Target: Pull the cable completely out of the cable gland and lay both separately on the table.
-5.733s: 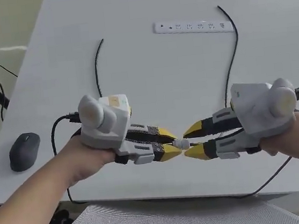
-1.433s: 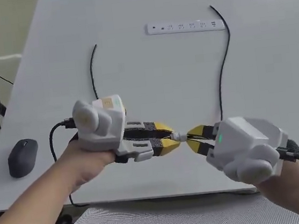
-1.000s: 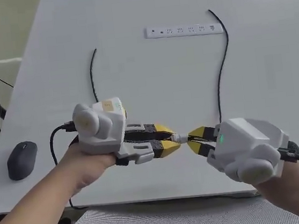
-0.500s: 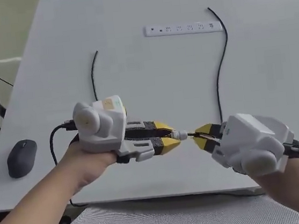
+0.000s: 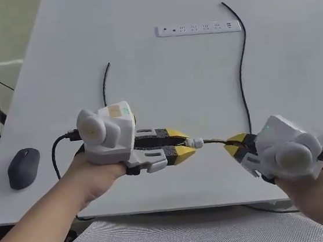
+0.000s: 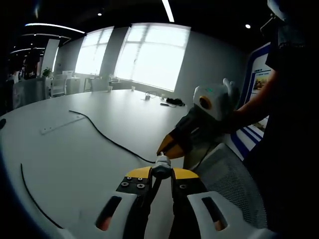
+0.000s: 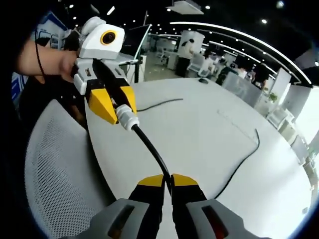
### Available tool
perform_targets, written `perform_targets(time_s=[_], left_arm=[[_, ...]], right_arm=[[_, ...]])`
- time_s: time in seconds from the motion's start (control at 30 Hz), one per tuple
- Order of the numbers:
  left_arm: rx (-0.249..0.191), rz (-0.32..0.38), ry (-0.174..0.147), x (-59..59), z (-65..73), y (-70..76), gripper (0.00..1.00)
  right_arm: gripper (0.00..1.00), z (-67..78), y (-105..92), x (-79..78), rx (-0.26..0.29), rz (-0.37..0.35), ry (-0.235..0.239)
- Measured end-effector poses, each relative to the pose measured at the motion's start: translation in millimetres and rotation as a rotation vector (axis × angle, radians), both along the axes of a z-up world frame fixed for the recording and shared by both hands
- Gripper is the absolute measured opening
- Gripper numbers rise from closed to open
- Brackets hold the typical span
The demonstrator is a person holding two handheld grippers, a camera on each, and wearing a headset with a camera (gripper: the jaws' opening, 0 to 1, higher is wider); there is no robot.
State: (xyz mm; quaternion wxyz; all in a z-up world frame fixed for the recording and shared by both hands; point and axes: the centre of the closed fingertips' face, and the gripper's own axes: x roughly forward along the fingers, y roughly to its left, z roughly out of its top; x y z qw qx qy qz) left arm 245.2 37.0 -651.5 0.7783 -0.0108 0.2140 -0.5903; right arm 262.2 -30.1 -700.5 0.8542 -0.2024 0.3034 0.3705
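Observation:
Above the near edge of the white table, my left gripper (image 5: 189, 145) is shut on a small white cable gland (image 5: 195, 143). A black cable (image 5: 212, 142) runs out of the gland's tip to my right gripper (image 5: 233, 145), which is shut on it a short way off. In the left gripper view the gland (image 6: 161, 166) sits between my yellow tips, with the right gripper (image 6: 164, 147) just beyond. In the right gripper view the cable (image 7: 149, 146) stretches from my shut tips (image 7: 168, 181) up to the gland (image 7: 128, 118) in the left gripper (image 7: 124, 112).
A white power strip (image 5: 198, 28) lies at the far side, with a long black cord (image 5: 241, 71) running toward me. A short black cable (image 5: 105, 83) lies left of centre. A dark mouse (image 5: 24, 167) sits at the left edge. A grey mesh chair (image 5: 181, 238) is below the table edge.
My right gripper has moved right, away from the left gripper, and a length of black cable now shows between the gland and the right tips. The left gripper has stayed put.

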Motion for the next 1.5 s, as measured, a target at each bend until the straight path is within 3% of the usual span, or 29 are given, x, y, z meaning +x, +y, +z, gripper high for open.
perform_targets(time_s=[0.13, 0.6, 0.73, 0.8, 1.03, 1.27, 1.5], left_arm=[[0.009, 0.001, -0.009, -1.2, -1.0, -1.8, 0.15], [0.023, 0.027, -0.031, 2.0, -4.0, 1.0, 0.15], [0.018, 0.039, -0.038, 3.7, -3.2, 1.6, 0.15], [0.014, 0.046, -0.038, 4.6, -2.7, 1.5, 0.15], [0.007, 0.045, -0.035, 4.9, -2.4, 0.3, 0.15], [0.017, 0.049, -0.026, 6.5, -8.4, 2.0, 0.15], [0.023, 0.053, -0.020, 8.2, -9.1, 5.0, 0.15]], right_arm=[[0.00, -3.7, -2.1, 1.0, 0.034, -0.059, 0.031], [0.00, -13.2, -2.3, 1.2, 0.036, -0.130, 0.054], [0.00, -15.3, -5.7, 3.1, 0.073, -0.184, 0.083], [0.00, -16.1, -7.9, 3.9, 0.061, -0.189, 0.071], [0.00, -23.0, -19.7, 5.9, 0.060, -0.241, 0.096], [0.00, -25.3, -19.4, 4.6, 0.041, -0.219, 0.090], [0.01, -20.3, -17.6, 3.7, 0.011, -0.169, 0.043]])
